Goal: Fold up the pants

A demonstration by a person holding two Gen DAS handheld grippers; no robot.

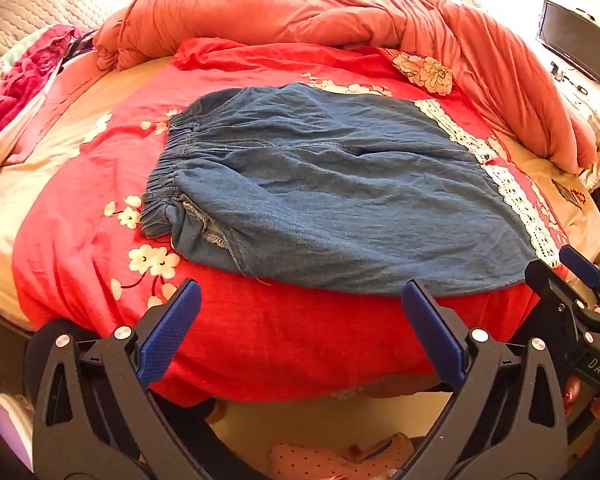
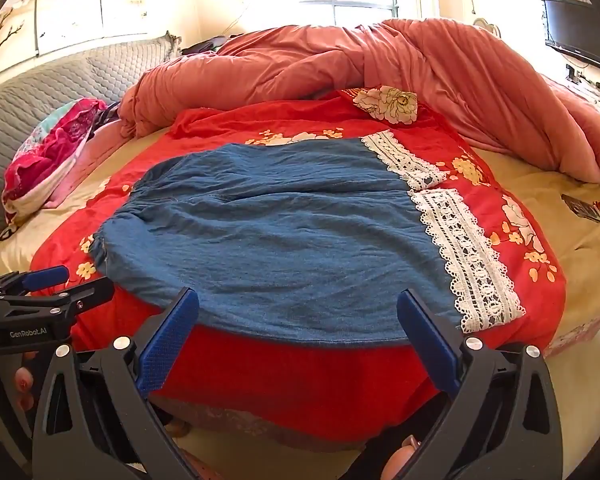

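Blue denim pants (image 1: 340, 192) lie flat on a red flowered bedspread (image 1: 260, 340), elastic waistband (image 1: 168, 176) to the left and white lace cuffs (image 1: 512, 196) to the right. My left gripper (image 1: 300, 292) hovers open over the near hem side, nothing between its blue pads. In the right wrist view the pants (image 2: 284, 232) spread the same way, lace cuffs (image 2: 468, 248) at the right. My right gripper (image 2: 298, 300) stands open just above the pants' near edge, holding nothing. The left gripper (image 2: 48, 284) shows at that view's left edge; the right one (image 1: 580, 276) at the other view's right.
A bunched salmon quilt (image 2: 380, 64) runs along the far and right side of the bed. A pink and patterned pile of cloth (image 2: 56, 152) lies at the far left by a grey quilted headboard (image 2: 60, 84). A dark screen (image 2: 580, 32) hangs on the right wall. The floor (image 1: 340, 416) lies below the bed edge.
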